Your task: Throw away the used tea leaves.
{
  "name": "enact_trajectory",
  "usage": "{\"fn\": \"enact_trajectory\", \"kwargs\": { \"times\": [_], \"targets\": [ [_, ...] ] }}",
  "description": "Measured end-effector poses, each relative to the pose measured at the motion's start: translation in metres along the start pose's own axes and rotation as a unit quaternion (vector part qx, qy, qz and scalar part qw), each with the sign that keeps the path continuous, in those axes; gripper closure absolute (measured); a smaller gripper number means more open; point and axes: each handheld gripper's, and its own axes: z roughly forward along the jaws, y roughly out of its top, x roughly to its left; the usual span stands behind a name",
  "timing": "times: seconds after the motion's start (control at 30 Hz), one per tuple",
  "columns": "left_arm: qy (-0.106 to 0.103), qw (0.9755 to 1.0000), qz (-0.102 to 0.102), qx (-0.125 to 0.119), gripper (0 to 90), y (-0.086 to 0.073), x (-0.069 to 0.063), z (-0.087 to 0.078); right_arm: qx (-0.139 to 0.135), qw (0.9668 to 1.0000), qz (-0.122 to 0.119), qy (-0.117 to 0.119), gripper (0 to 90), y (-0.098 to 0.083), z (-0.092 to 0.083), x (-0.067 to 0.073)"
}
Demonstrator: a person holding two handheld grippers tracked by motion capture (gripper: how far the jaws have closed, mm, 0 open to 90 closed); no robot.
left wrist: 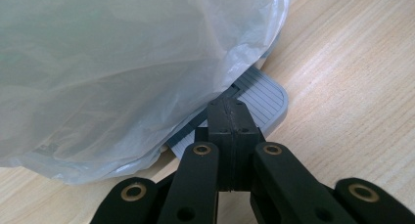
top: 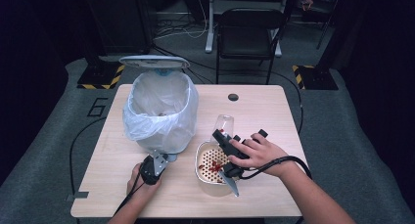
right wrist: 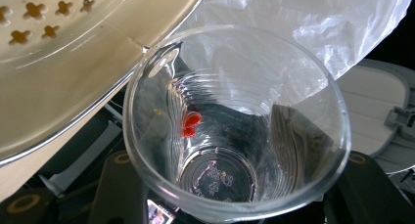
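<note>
- Left gripper (left wrist: 228, 117): jaws pressed together, tips resting on the bin's pedal (left wrist: 264, 99), under the bag (left wrist: 122, 62).
- Right gripper (top: 226, 143): jaws clamp a clear cup (right wrist: 235, 121), tipped over the strainer (top: 208, 160).
- Red bits (right wrist: 190, 124) cling inside the cup.

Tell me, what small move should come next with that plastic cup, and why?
Probably carry the clear cup over the open bin and tip it out. The right gripper holds it with red bits stuck inside; the shut left gripper presses the pedal, lid up.
</note>
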Motion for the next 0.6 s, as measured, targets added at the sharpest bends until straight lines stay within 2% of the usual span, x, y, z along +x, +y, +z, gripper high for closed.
{"fn": "enact_trajectory", "kwargs": {
  "times": [0.03,0.07,0.1,0.13,0.17,0.2,0.23,0.27,0.3,0.4,0.5,0.53,0.6],
  "targets": [
    [0.002,1.0,0.0,-0.002,90.0,0.0,0.0,0.0,0.006,0.9987,0.05,-0.009,45.9,0.002,-0.001,0.003],
    [0.002,1.0,0.002,-0.001,90.0,0.0,0.0,0.0,0.0,0.9981,0.06,-0.016,45.9,0.002,0.0,0.004],
    [0.004,1.0,0.002,-0.002,90.0,0.0,0.0,0.0,0.001,0.9982,0.058,-0.015,45.9,0.002,0.0,0.003],
    [0.003,1.0,0.002,-0.002,90.0,0.0,0.0,0.0,-0.006,0.9996,0.027,-0.011,45.9,0.0,0.001,-0.001],
    [0.003,1.0,0.002,-0.002,90.0,0.0,0.0,0.0,-0.004,0.9999,0.012,-0.005,45.9,-0.001,0.0,-0.003],
    [0.003,1.0,0.002,-0.002,90.0,0.0,0.0,0.0,-0.004,1.0,0.008,-0.001,45.9,-0.002,0.0,-0.003],
    [0.007,1.0,0.002,-0.004,90.0,0.0,-0.001,0.001,0.007,0.9988,0.048,-0.006,45.9,0.0,-0.001,0.001],
    [0.007,1.0,0.002,-0.004,90.0,0.0,-0.001,0.001,0.001,0.9975,0.069,-0.014,45.9,0.001,0.0,0.002],
    [0.007,1.0,0.002,-0.004,90.0,0.0,0.0,0.001,-0.004,0.9975,0.069,-0.018,45.9,0.001,0.001,0.002],
    [0.007,1.0,0.003,-0.004,90.0,0.0,0.0,0.001,0.0,0.9991,0.04,-0.012,45.8,-0.001,0.0,-0.002],
    [0.006,1.0,0.002,-0.004,90.0,0.0,0.0,0.001,-0.004,0.9989,0.045,-0.009,45.8,0.0,0.0,-0.003],
    [0.006,1.0,0.002,-0.004,90.0,0.0,0.0,0.001,-0.013,0.9994,0.033,-0.006,45.8,-0.001,0.001,-0.005],
    [0.006,1.0,0.002,-0.004,90.0,0.0,0.0,0.001,-0.011,0.9998,0.013,0.005,45.7,-0.003,0.0,-0.008]
  ]
}}
